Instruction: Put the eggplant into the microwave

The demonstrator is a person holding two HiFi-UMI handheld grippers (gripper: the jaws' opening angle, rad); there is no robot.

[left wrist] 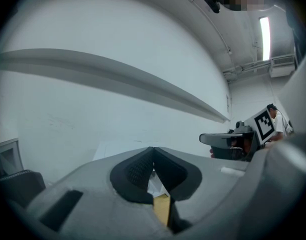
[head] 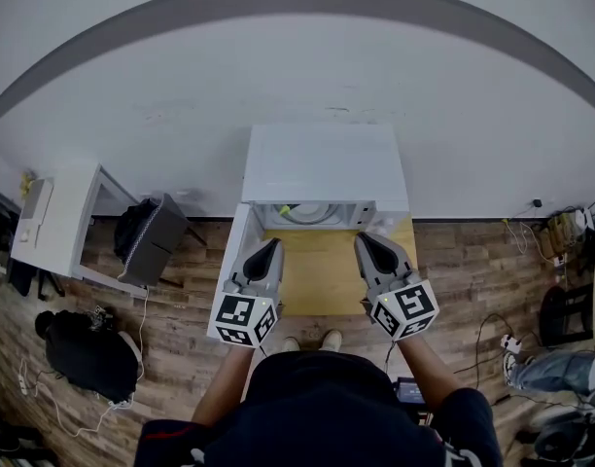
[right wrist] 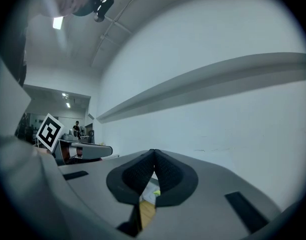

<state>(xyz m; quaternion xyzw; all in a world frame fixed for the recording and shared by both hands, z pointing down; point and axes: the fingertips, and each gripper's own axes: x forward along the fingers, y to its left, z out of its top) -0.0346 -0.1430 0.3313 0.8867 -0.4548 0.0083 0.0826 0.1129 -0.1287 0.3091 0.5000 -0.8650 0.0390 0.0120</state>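
Microwave (head: 324, 168) stands open beyond left hand-held gripper (head: 270, 245) and right hand-held gripper (head: 367, 239), both pressed together.

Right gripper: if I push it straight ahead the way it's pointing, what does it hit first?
Most likely the microwave, near the right side of its open front, just ahead of the right gripper. Height is unclear: it could pass over to the wall.

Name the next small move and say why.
Probably push the open door shut with the left claw: it and the right claw are shut and empty, no eggplant shows on the table, and something green lies inside the microwave.
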